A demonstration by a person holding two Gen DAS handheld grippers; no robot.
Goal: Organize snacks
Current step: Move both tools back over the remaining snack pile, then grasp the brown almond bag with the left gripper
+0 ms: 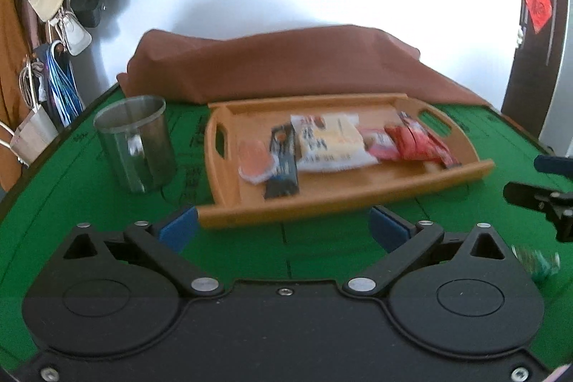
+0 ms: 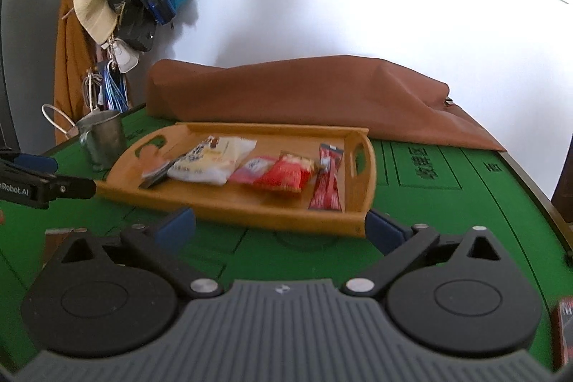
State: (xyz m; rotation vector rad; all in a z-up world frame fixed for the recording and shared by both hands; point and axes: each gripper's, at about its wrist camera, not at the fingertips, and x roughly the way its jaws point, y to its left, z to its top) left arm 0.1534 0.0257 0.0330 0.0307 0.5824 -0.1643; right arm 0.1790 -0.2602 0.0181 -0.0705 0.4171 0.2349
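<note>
A wooden tray (image 1: 358, 199) (image 2: 250, 208) lies on the green table and holds several snack packets: a white and yellow pack (image 1: 329, 142) (image 2: 211, 160), a dark bar (image 1: 283, 163), red packets (image 1: 419, 140) (image 2: 286, 172) and a red stick pack (image 2: 327, 181). My left gripper (image 1: 284, 228) stands open just before the tray's near rim, with nothing between its blue pads. My right gripper (image 2: 281, 228) is open too, close to the tray's near edge and empty. Each gripper shows at the edge of the other's view.
A metal cup (image 1: 138, 145) (image 2: 102, 136) stands left of the tray. A brown cloth-covered heap (image 1: 286, 67) (image 2: 315, 95) lies behind it. A small green wrapped item (image 1: 537, 262) rests at the right. A red pack (image 2: 564, 332) lies at the lower right. Hats and bags hang at the left.
</note>
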